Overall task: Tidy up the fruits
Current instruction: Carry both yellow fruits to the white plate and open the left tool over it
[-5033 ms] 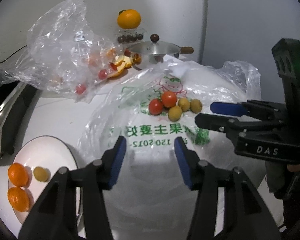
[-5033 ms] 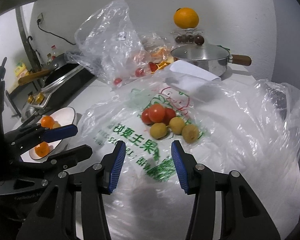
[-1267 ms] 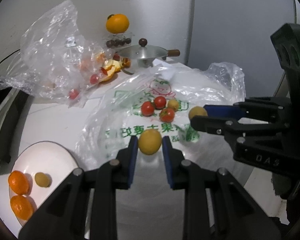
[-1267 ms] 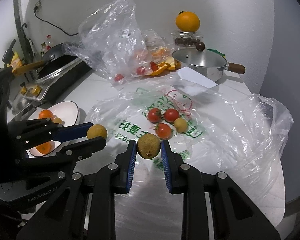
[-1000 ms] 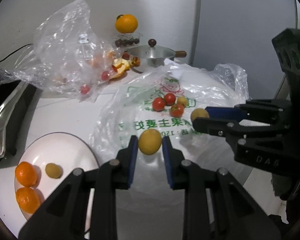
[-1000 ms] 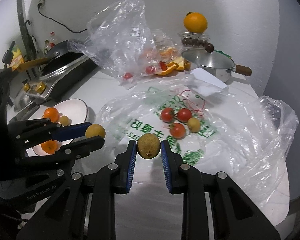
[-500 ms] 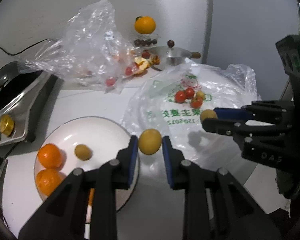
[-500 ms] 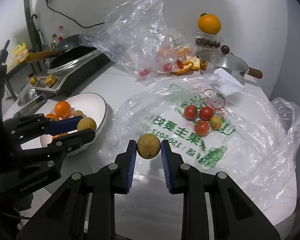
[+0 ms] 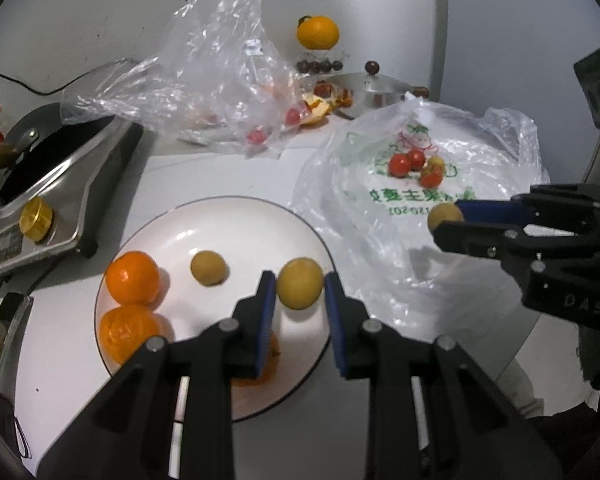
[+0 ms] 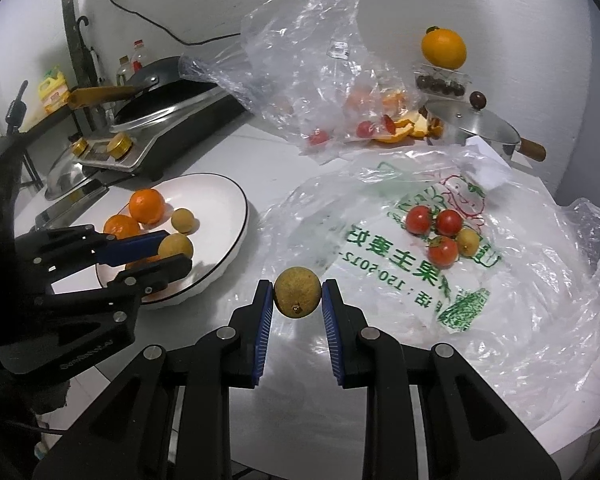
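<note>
- The left gripper point(image 9: 300, 290) is clamped on a small round yellow fruit point(image 9: 300, 289), one blue pad pressing each side.
- That fruit hangs over the near right part of a white plate point(image 9: 236, 216), above its surface and not resting on it.
- On the plate, ahead and to the left of the left gripper, lie two mandarins point(image 9: 132, 266) touching each other, with a small yellow-green fruit point(image 9: 208, 268) just beside them.
- A further orange fruit on the plate is mostly hidden under the left finger of that gripper.
- The right gripper point(image 10: 297, 299) is clamped on a rough yellow-brown fruit point(image 10: 297, 297), pads on both sides.
- This fruit is held above the bare countertop point(image 10: 260, 168), between the plate on the gripper's left and a printed plastic bag point(image 10: 480, 280) on its right.
- On the printed bag, ahead and to the right of the right gripper, sit three cherry tomatoes point(image 10: 419, 219) and one small yellow fruit point(image 10: 467, 241), all touching in a cluster.
- Beyond the plate stands a stove with a black pan point(image 10: 160, 76).
- Farther ahead lies a crumpled clear bag point(image 10: 300, 60) holding red fruit, with orange peel point(image 10: 404, 128) next to it.
- At the far right is a lidded steel saucepan point(image 10: 476, 128), with an orange point(image 10: 444, 48) perched on a clear box behind it.
</note>
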Demonstrator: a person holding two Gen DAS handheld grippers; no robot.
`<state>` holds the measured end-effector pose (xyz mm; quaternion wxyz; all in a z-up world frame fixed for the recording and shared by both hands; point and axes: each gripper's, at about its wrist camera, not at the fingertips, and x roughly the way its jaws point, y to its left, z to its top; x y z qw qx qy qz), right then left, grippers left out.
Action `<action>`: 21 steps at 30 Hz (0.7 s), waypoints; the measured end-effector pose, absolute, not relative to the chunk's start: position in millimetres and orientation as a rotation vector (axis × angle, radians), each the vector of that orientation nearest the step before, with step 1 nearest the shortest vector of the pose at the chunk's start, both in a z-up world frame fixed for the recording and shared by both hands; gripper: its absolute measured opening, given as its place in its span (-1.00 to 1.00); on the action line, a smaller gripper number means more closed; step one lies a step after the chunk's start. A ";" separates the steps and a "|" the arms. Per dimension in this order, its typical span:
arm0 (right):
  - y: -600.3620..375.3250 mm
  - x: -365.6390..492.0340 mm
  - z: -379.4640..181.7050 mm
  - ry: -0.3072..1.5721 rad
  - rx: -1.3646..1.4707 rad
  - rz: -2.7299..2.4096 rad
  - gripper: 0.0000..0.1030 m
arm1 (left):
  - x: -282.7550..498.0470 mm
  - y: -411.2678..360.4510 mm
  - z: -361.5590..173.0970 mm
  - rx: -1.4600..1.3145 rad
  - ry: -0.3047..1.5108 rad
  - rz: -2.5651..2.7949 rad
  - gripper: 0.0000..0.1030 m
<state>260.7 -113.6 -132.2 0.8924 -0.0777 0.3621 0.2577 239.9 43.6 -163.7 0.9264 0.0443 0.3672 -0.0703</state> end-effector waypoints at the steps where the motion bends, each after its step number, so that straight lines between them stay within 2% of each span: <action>1: -112.6 261.5 -133.3 0.752 -0.163 0.536 -0.48 | 240.2 43.4 -165.2 0.091 0.759 -0.146 -0.50; 21: -94.1 261.0 -130.8 0.747 -0.191 0.556 -0.48 | 236.2 66.1 -159.4 0.032 0.740 -0.139 -0.47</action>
